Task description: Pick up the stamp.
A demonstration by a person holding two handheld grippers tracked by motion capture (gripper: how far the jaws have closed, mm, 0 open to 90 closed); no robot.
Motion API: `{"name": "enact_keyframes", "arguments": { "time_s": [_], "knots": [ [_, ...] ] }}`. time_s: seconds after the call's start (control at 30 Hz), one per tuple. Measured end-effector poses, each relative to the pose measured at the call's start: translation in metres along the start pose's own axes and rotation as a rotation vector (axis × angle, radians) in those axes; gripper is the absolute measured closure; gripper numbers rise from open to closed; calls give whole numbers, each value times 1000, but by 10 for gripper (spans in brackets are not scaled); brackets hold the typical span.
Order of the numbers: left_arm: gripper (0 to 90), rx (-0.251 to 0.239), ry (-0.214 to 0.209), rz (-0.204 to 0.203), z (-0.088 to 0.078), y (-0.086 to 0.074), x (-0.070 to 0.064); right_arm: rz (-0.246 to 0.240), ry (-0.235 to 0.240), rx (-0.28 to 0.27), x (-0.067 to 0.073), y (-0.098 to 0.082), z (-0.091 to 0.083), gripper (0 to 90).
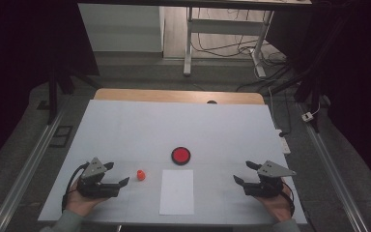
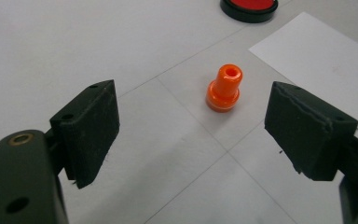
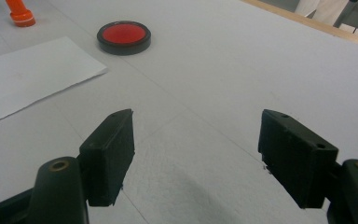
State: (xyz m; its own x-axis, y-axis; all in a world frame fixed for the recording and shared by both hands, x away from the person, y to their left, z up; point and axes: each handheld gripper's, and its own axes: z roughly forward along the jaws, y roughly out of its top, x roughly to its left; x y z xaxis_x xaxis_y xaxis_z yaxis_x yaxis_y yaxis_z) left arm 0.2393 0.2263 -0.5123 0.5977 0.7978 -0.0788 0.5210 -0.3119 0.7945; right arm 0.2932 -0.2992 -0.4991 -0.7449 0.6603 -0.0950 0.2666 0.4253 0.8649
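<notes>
While both tongs rested low on the white bench [image 1: 125,125], each stood wide open with nothing between its jaws. In the high view the left tongs [image 1: 117,175] sat at the lower left of the frame and the right tongs [image 1: 245,172] at the lower right, each held in a hand that entered from the bottom edge. Between them lay a white sheet of paper [image 1: 176,191] at lower centre, with a round red pad in a black rim [image 1: 180,155] just above it and a small orange stamp [image 1: 141,175] just left of the sheet, near the left tongs and apart from them.

The left gripper view brought the orange stamp [image 2: 224,88] close: it stood upright at upper centre, ahead of the open jaws, with a hole in its top that the high view was too distant to show. The red pad [image 2: 249,7] was cut by that frame's top edge, and the paper [image 2: 321,65] filled the upper right.

The right gripper view showed the pad [image 3: 123,36] whole at upper left, the stamp [image 3: 19,14] clipped at the top left corner, and the bench's wooden edge [image 3: 307,21] at upper right.
</notes>
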Motion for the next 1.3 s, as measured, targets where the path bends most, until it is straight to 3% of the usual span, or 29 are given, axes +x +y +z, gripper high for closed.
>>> {"name": "enact_keyframes", "arguments": {
  "time_s": [0.5, 0.9, 1.3],
  "knots": [
    [180, -3, -1, -15, 0, 4, 0, 21, 2, -13, -1, -5, -4, 295],
    [190, 5, -7, 12, -2, 5, -4, 8, 3, 2, 3, -5, -2, 307],
    [200, -3, -25, -4, 0, 11, -1, 28, 13, -6, 4, -8, -2, 316]
  ]
}}
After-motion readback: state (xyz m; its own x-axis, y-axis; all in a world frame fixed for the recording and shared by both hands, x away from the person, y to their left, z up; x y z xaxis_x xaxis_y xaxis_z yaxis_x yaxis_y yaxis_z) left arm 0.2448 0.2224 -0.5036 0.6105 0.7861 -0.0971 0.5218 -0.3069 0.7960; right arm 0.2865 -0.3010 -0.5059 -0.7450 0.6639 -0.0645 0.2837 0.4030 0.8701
